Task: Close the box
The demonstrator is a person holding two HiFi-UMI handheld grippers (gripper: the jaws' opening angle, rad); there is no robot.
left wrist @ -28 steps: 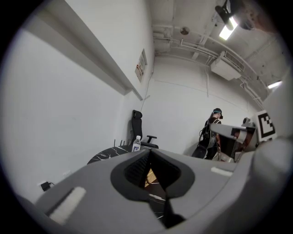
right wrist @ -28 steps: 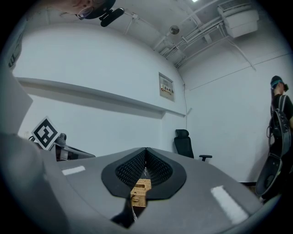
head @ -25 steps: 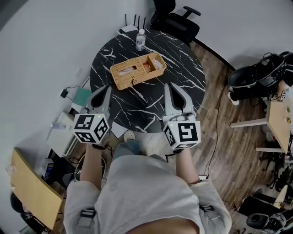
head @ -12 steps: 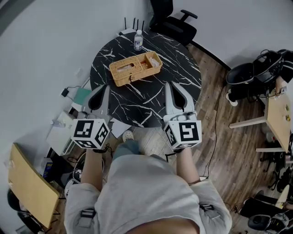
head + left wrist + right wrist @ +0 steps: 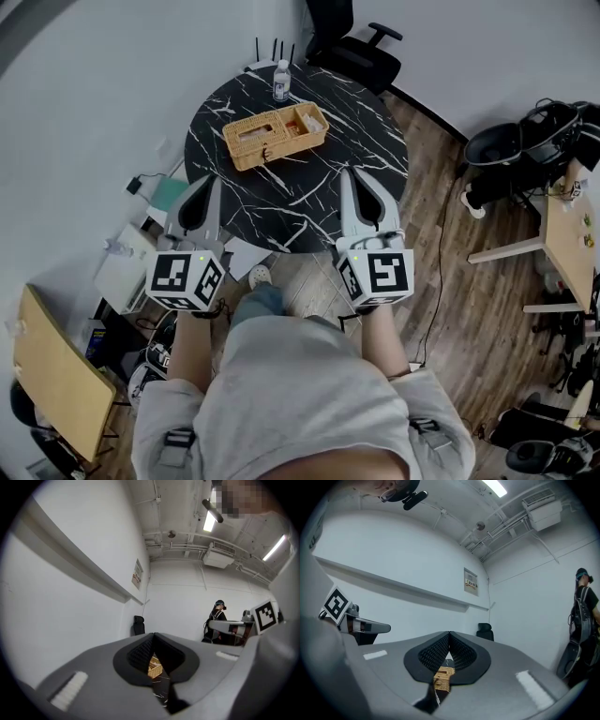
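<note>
A rectangular wicker box [image 5: 274, 134] lies on the round black marble table [image 5: 366, 141]; its right part shows contents, its left part is covered by woven lid. Both grippers hang in the air short of the table's near edge, well away from the box. My left gripper [image 5: 208, 180] is shut with nothing in it, and so is my right gripper [image 5: 352, 173]. In the left gripper view the jaws meet at the tip [image 5: 153, 634] and a bit of the box [image 5: 155, 668] shows below them. The right gripper [image 5: 449, 633] view shows the box [image 5: 443, 678] the same way.
A water bottle [image 5: 280, 81] stands at the table's far edge, with an office chair [image 5: 354, 42] behind it. Bags [image 5: 525, 141] and a wooden desk [image 5: 572, 234] are at the right, a wooden board [image 5: 56, 384] at lower left. Another person [image 5: 218, 620] stands by the far wall.
Both grippers have drawn back from the table toward my body and risen a little, staying shut. The box has not moved.
</note>
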